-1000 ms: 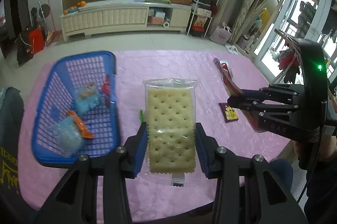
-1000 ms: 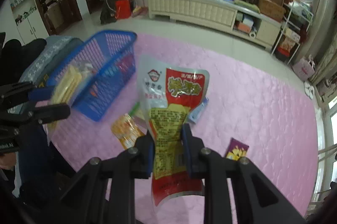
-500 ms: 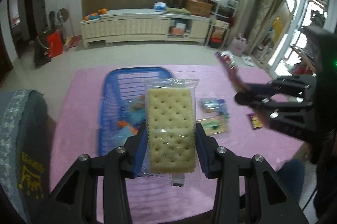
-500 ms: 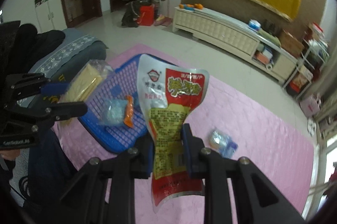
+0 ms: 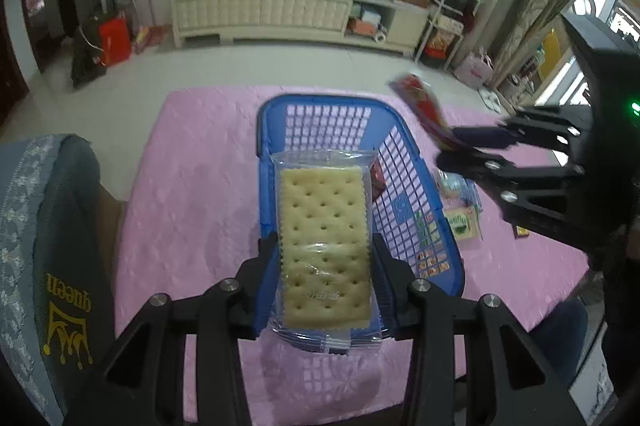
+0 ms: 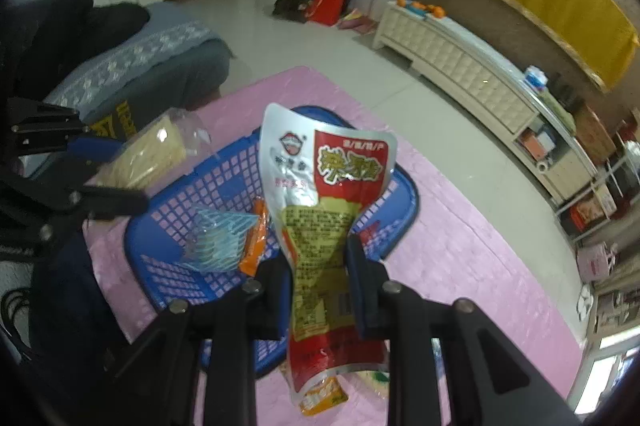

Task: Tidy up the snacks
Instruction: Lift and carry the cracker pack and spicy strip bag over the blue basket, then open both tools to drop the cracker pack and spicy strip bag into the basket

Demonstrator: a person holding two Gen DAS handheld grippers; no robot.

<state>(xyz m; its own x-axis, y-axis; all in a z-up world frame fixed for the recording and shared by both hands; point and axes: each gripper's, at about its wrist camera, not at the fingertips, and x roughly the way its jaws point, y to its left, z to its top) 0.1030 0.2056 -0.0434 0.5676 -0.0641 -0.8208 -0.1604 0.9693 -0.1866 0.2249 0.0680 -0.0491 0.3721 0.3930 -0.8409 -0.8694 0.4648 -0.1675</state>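
— Pink cloth covers the counter, with the blue basket on it. What's each claw carrying?

— Left claw is clamped on a wrapped cracker over the basket. Right claw pinches a red pouch by its waist, above the basket's near rim.

— Risks?

— Both hover close together; they could collide on release. The pouch hangs near the rim, so it might tip outside among the loose snacks beside the basket.

the cracker pack hides much of the blue basket's inside.
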